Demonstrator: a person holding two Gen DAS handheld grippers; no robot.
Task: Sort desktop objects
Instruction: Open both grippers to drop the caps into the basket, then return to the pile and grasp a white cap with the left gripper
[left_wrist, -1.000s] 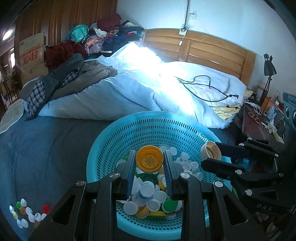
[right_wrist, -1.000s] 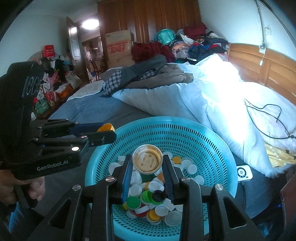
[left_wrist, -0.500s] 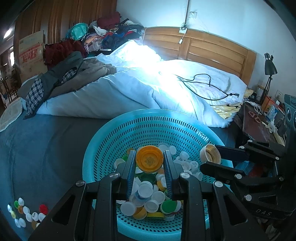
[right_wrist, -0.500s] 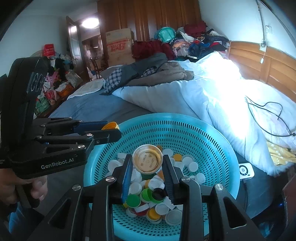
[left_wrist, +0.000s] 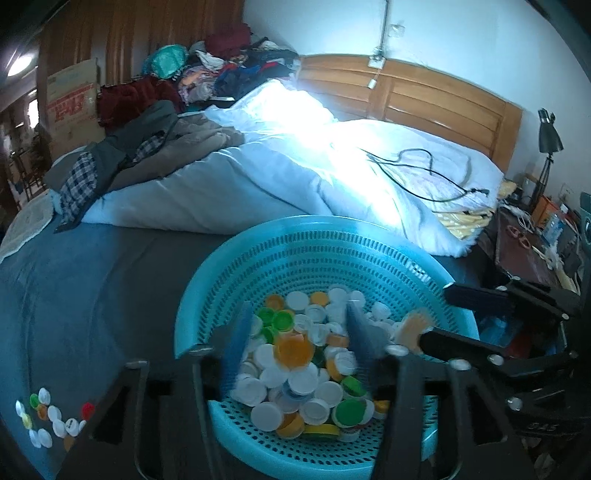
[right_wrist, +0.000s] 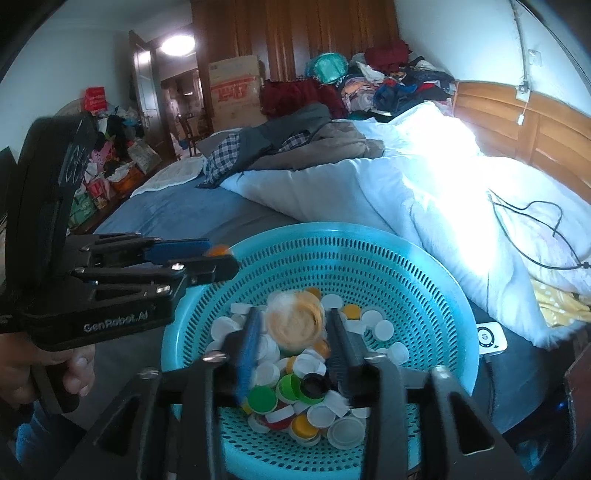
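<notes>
While both grippers hang over the blue basket (left_wrist: 325, 240), you are releasing, and a clean release means keeping each hand level and still until its cap has dropped clear.

Left gripper (left_wrist: 295, 343): the jaws have just been opening and stand spread. The orange cap (left_wrist: 293, 351) lies between them on the heap of caps, with a gap at each side; no pad presses on it. Keep the fingers (left_wrist: 236, 343) apart and lift straight up, so they do not rake the heap.

Right gripper (right_wrist: 293, 343): the jaws have just been opening too. The gold-lined cap (right_wrist: 295, 321) shows as a blur between them, apparently falling free; the pads seem clear of it, though the blur leaves some doubt. Wait for it to settle before you move.

Against the earlier frames, each cap was pinched firmly and held above the heap; now the left one rests on the heap and the right one is loose. Basket and the small group of caps (left_wrist: 48, 417) on the blue sheet are unchanged.
</notes>
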